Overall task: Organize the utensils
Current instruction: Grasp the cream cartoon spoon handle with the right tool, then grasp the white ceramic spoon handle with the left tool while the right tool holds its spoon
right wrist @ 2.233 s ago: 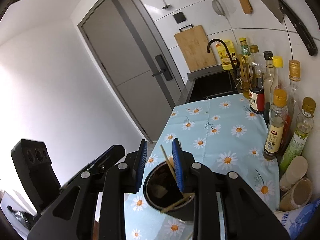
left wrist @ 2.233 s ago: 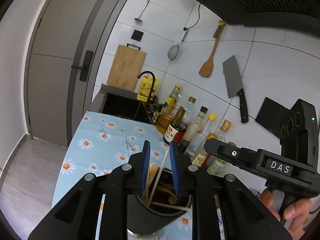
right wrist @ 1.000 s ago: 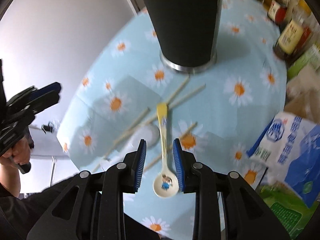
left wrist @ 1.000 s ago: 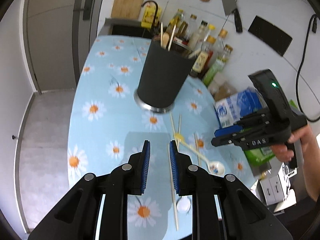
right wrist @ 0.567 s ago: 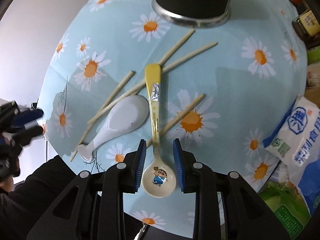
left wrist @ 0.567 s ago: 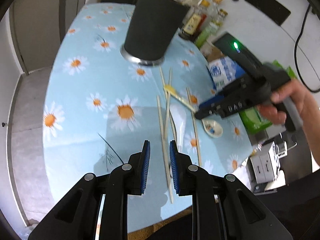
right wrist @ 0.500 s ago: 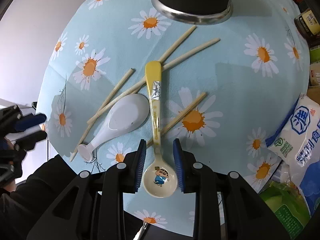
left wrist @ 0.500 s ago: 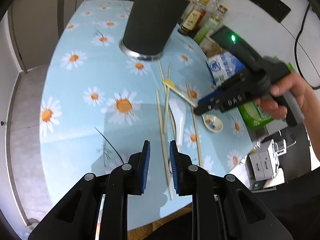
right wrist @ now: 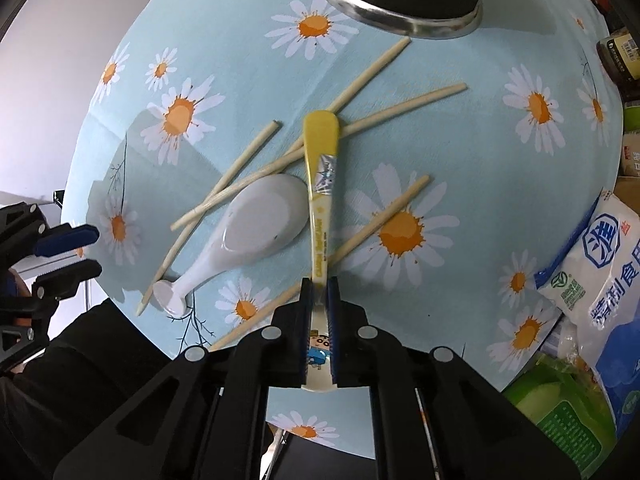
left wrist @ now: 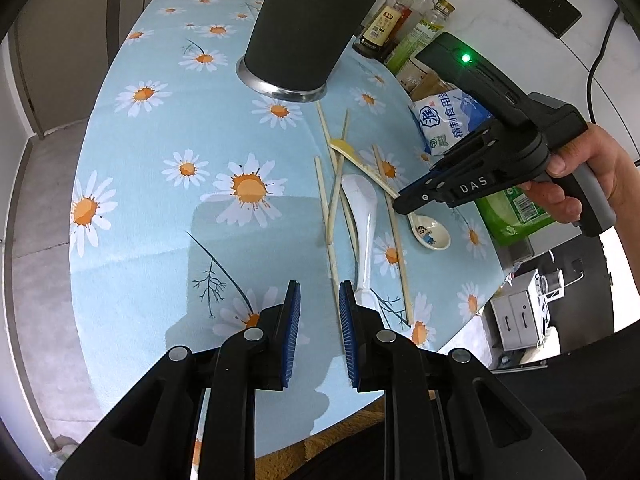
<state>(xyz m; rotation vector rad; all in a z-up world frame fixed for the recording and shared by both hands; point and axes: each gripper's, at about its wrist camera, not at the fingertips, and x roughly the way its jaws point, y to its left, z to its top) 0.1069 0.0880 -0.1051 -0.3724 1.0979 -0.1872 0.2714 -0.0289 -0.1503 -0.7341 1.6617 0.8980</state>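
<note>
Covering the counter: a blue daisy tablecloth [left wrist: 152, 200], with a black utensil holder [left wrist: 308, 28] standing upright at the far end on its metal base ring. Crowding the far right edge beside it: sauce bottles [left wrist: 384, 28], and nearer, a blue-and-white bag [right wrist: 596, 272].

Lying loose on the cloth in front of the holder: several wooden chopsticks [right wrist: 360, 76], crossing one another, a white spoon [right wrist: 248, 232] face down over some of them, and a yellow-handled cartoon spoon [right wrist: 320, 184] with its handle pointing toward the holder and its bowl nearest the person.

Pinching that yellow spoon at the neck, just above the bowl: the right gripper [right wrist: 319, 292], pads pressed to both sides, pointing steeply down. Hovering narrowly parted and holding nothing: the left gripper [left wrist: 318, 308], low over the near ends of a chopstick and the white spoon's handle.

Judging the step in hand: securing the pick of the yellow spoon, with none of the loose pieces yet stowed. Calling next, most likely, for lifting it clear without dragging the chopstick lying under its handle, tipping it upright, then lowering it into the holder's open top. Waiting afterwards: the white spoon and the chopsticks.
</note>
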